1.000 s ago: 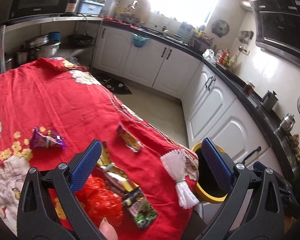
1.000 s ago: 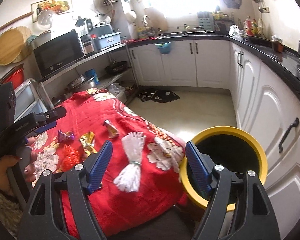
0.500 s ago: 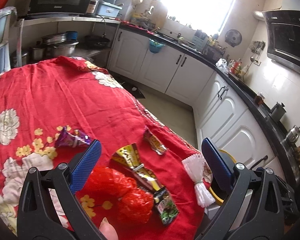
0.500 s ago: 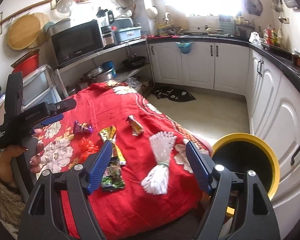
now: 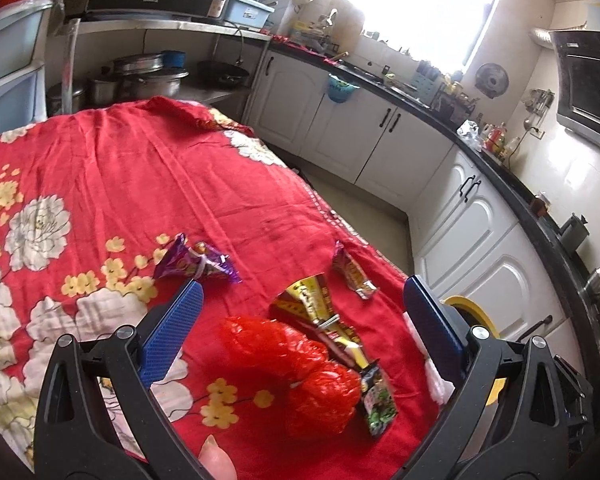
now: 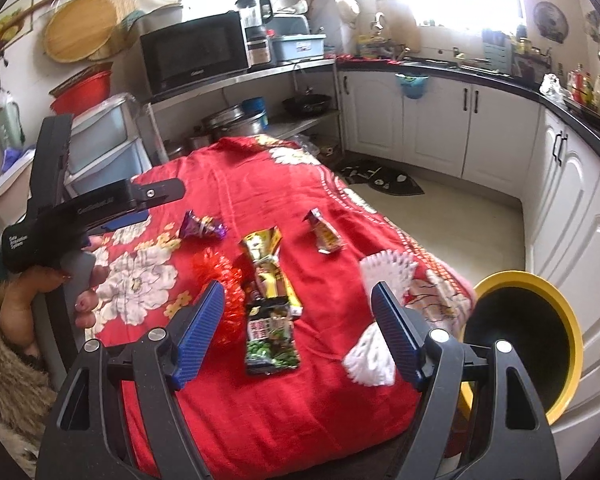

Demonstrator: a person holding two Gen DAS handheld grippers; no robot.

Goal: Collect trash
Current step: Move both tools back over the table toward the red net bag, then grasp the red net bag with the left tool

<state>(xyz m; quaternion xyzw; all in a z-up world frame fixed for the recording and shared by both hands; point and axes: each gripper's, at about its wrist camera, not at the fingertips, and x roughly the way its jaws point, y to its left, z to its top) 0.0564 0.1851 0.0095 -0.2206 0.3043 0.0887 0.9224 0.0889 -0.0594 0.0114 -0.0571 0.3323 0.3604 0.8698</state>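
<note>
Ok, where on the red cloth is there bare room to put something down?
The far half of the cloth, beyond the purple wrapper, is bare. The near strip below the green packet is free too. Between them it's crowded with wrappers and the red bag.

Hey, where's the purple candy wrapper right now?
The purple wrapper lies on the red floral cloth, toward the far left of the litter, beyond the red crumpled plastic and left of the gold wrapper.
</note>
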